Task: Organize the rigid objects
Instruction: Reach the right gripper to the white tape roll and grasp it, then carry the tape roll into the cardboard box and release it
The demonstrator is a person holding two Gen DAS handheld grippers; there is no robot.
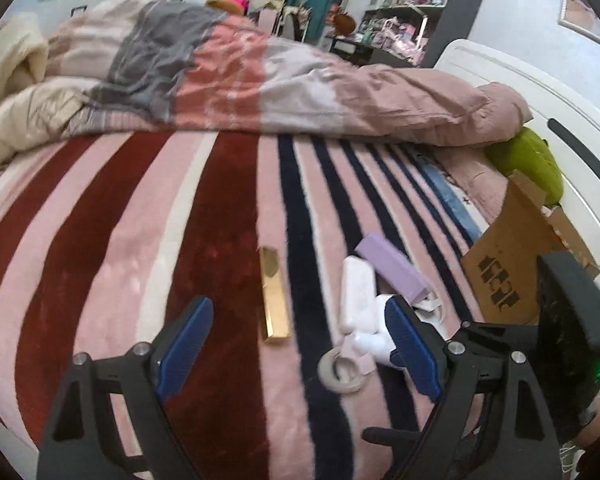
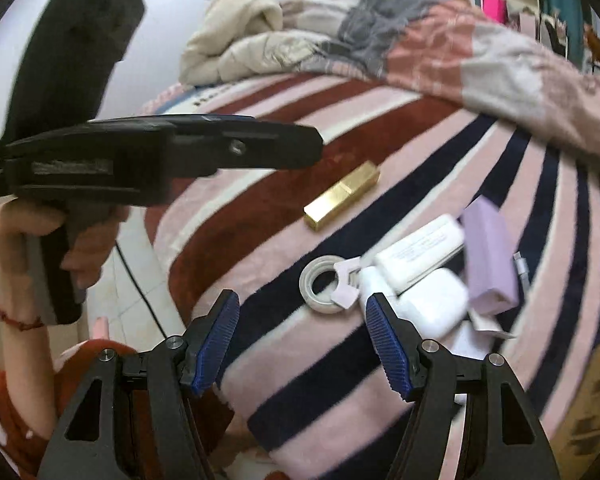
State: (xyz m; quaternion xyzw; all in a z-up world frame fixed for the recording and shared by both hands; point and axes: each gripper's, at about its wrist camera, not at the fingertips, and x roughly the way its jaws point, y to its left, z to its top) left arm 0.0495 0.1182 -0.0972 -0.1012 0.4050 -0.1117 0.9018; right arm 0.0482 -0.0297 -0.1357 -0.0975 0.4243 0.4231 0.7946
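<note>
1. At the far left of the right wrist view we saw the left tongs [image 2: 312, 146] held up above the bed's edge by the person's left hand [image 2: 40, 240]. From that side view we could not read their gap, but their own camera showed the left tongs [image 1: 300, 344] spread wide apart with nothing between the blue pads, hovering over the striped blanket [image 1: 120, 240], which we judged a ready pose for a first pick.
2. One gold bar-shaped box [image 1: 274, 292] lay alone on a dark red stripe, apart from the rest, so it looked the easiest thing to take; in the other view the gold box [image 2: 342, 196] sat likewise clear of the cluster.
3. One grey tape ring [image 2: 320, 284] lay flat just left of the cluster, touching a small pale clip-like piece whose nature we could not tell.
4. The right tongs [image 2: 302, 340] were also wide apart and empty, aimed at the ring and cluster.
5. We counted about three white cases [image 2: 420, 248] piled touching one another; blur made the count unsure.
6. One lilac box [image 2: 488, 256] leaned against that pile.
7. One open cardboard box [image 1: 512, 264] stood at the bed's right side, which we judged the likely place for the things, none of them yet inside that we could see.
</note>
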